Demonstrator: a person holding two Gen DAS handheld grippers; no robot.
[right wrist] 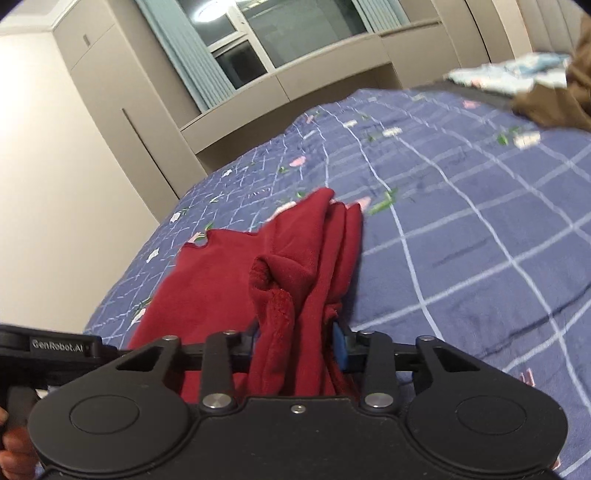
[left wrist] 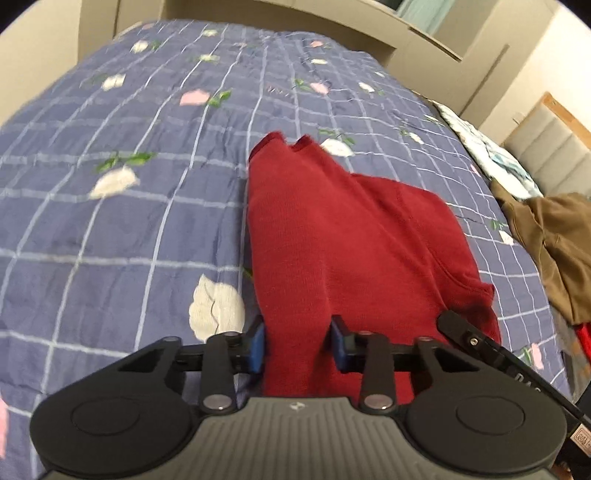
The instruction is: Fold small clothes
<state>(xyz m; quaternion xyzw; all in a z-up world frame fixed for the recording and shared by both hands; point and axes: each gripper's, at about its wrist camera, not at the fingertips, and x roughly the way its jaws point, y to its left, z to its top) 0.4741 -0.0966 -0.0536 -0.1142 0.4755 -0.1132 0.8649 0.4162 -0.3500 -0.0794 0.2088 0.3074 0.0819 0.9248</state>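
Note:
A dark red knit garment (left wrist: 343, 236) lies stretched over the blue checked bedspread (left wrist: 122, 221). My left gripper (left wrist: 298, 341) is shut on its near edge, cloth bunched between the blue pads. The right gripper's finger (left wrist: 465, 328) shows at the garment's right corner. In the right wrist view the same red garment (right wrist: 295, 266) hangs in folds from my right gripper (right wrist: 295, 347), which is shut on a thick bunch of it. The far end rests on the bedspread (right wrist: 461, 206). The left gripper's body (right wrist: 55, 347) shows at the left edge.
A brown garment (left wrist: 554, 236) lies heaped at the bed's right side, also in the right wrist view (right wrist: 554, 99). A light patterned cloth (left wrist: 491, 155) lies beyond it. Beige wardrobes (right wrist: 110, 129) and a window (right wrist: 277, 33) stand past the bed's far edge.

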